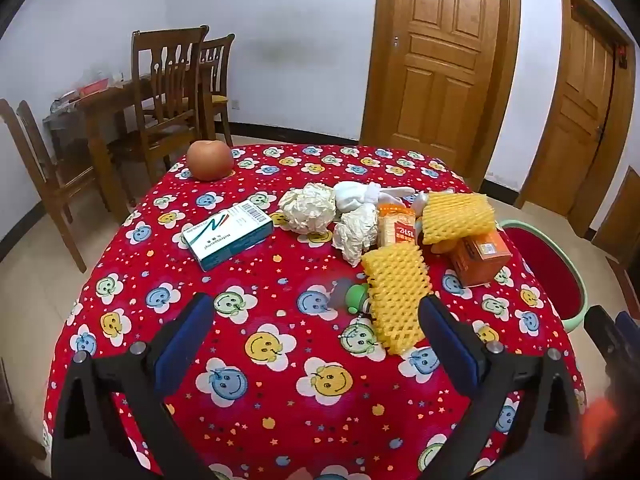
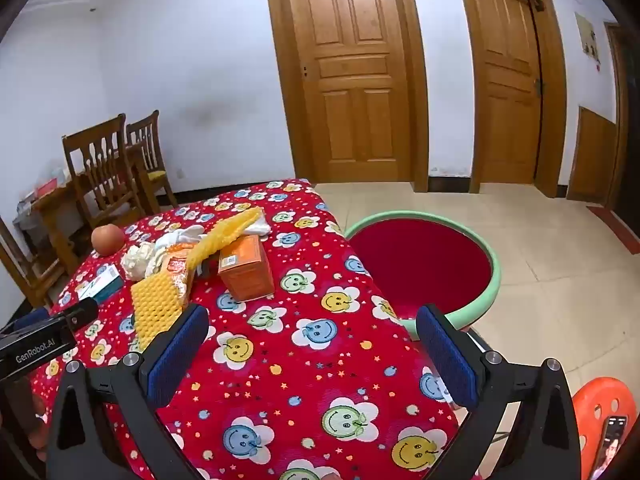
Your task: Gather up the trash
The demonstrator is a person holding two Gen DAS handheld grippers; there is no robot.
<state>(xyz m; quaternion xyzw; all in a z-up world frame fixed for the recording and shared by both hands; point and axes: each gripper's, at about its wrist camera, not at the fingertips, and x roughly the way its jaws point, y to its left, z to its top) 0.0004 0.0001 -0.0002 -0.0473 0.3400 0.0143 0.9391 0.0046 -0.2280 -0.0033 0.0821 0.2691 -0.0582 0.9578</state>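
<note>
Both the left gripper [image 1: 316, 320] and the right gripper [image 2: 312, 332] hang released and empty above the red tablecloth [image 1: 280, 400], near the yellow foam net [image 1: 396, 296]

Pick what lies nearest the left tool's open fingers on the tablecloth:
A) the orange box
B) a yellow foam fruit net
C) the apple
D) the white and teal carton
B: in the left wrist view the yellow foam fruit net lies just ahead of the left tool, beside its right-hand finger, while the apple, the orange box and the white and teal carton lie farther back.
</note>
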